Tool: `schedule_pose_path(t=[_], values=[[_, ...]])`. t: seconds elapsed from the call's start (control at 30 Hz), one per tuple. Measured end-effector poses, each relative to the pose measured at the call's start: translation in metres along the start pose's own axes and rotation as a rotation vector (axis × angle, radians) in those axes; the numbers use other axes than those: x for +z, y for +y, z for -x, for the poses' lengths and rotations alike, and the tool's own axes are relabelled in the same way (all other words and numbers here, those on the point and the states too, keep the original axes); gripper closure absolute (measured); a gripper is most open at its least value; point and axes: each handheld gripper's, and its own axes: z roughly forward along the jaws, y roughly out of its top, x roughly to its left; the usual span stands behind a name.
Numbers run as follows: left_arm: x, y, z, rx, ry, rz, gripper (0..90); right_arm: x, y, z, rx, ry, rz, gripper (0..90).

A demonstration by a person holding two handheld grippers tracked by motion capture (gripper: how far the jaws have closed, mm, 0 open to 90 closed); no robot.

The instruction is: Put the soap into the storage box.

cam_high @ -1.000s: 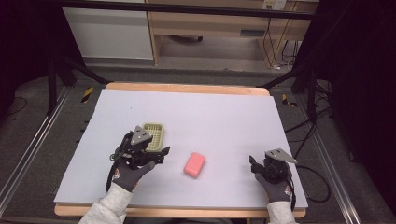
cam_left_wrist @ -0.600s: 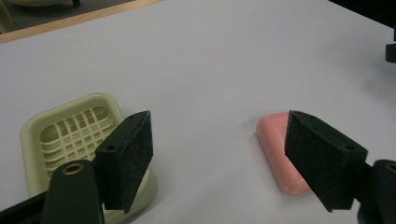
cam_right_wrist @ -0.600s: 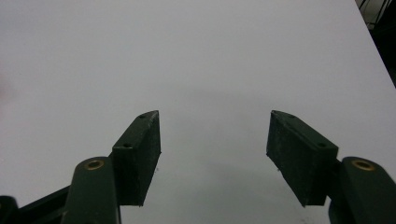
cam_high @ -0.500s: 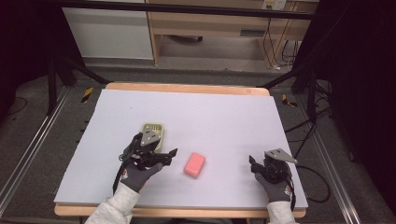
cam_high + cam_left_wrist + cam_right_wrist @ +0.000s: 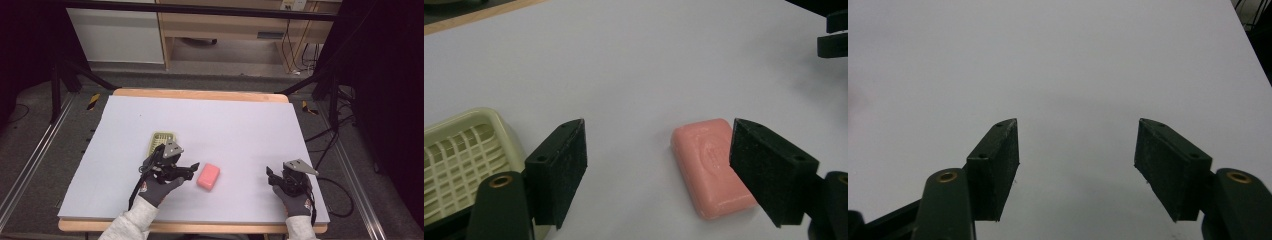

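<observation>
The left gripper (image 5: 659, 165), jaws wide and just opening, approached the pink soap bar (image 5: 711, 167) beside the soap dish (image 5: 459, 160), and it probably needed to straddle and close next.

No legible writing anywhere on the table

The pink soap bar (image 5: 713, 167) carries a raised stamp on its top face — an embossed oval-like mark in the left gripper view — but its letters are too soft to read. Far beyond the table, a small pale label (image 5: 270, 35) sits on the front of the wooden bench — too small to make out. No numbers or signs can be read.
</observation>
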Motion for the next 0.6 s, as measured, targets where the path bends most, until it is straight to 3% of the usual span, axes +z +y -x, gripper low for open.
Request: schedule_pose_path(t=[0.6], values=[[0.016, 0.003, 0.015, 0.012, -0.025, -0.032, 22.3, 0.000, 0.000, 0.000, 0.002, 0.000, -0.003, 35.6]])
